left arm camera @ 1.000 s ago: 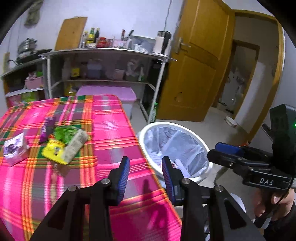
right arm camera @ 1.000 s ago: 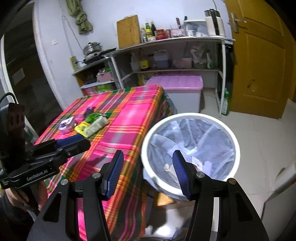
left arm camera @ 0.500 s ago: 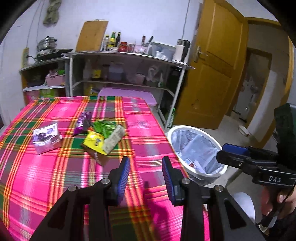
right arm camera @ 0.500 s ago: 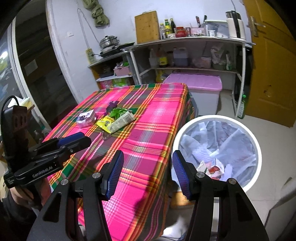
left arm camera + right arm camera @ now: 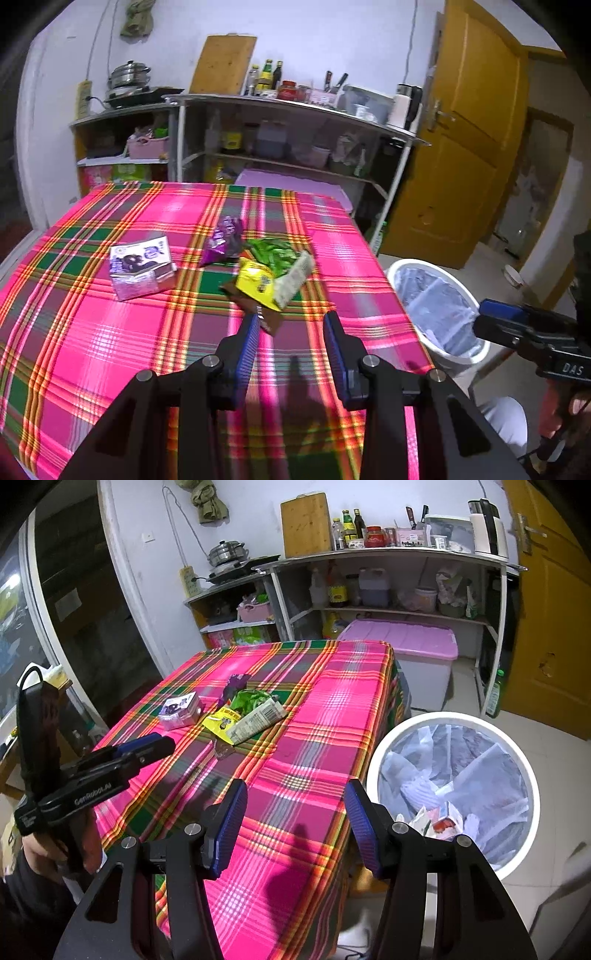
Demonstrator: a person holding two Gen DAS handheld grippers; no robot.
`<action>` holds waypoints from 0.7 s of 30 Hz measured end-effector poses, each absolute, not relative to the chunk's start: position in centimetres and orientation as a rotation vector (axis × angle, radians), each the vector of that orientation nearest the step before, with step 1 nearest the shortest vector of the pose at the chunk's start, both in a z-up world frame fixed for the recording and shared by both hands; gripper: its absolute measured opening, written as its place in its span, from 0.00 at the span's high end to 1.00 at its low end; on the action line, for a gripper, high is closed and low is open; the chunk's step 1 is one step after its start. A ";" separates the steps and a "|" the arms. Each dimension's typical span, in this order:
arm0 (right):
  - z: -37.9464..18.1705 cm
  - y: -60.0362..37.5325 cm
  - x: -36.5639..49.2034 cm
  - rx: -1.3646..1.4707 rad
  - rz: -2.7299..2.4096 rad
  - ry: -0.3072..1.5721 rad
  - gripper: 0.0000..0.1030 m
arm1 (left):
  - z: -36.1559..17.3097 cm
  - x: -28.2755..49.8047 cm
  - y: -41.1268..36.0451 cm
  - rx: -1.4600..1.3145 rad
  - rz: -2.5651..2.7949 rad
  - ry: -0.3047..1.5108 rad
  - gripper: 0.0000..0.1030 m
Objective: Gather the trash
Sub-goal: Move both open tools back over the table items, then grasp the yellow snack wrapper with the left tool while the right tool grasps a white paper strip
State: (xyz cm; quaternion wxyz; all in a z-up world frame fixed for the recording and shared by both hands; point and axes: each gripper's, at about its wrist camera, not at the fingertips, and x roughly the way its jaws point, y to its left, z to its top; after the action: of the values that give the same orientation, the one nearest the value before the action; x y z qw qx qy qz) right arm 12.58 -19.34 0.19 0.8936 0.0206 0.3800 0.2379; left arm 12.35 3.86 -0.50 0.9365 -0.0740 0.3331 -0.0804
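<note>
Both tongs are spread and hold nothing. The left tongs [image 5: 291,326] hang just short of the wrappers [image 5: 267,277]; the bin [image 5: 452,790] sits right of the right tongs [image 5: 295,812]. Best pinch the nearest brown wrapper [image 5: 258,310] low.

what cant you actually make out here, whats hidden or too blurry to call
- Brown wrapper, left wrist view: partly under the yellow packet, and the left claw finger covers its near end.
- Trash bin, right wrist view: right claw finger hides part of the contents.
- Small box: print too small to read.
- Shelf bottles: labels too small.
</note>
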 end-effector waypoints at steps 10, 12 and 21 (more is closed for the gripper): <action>-0.4 -18.5 13.9 0.033 0.498 0.809 0.46 | -1.9 15.8 5.3 -0.153 -0.122 0.718 0.65; -0.6 -18.3 14.1 0.031 0.498 0.815 0.46 | -2.1 16.6 5.3 -0.144 -0.118 0.721 0.65; -1.5 -18.1 15.5 0.033 0.490 0.838 0.46 | -3.0 20.5 5.4 -0.117 -0.125 0.731 0.65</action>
State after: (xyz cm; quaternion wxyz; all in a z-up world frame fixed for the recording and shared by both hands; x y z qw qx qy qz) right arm 15.54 -18.14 -1.52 0.8843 0.0161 0.4027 0.2357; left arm 20.54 5.38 -2.98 0.9303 -0.0571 0.3571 -0.0609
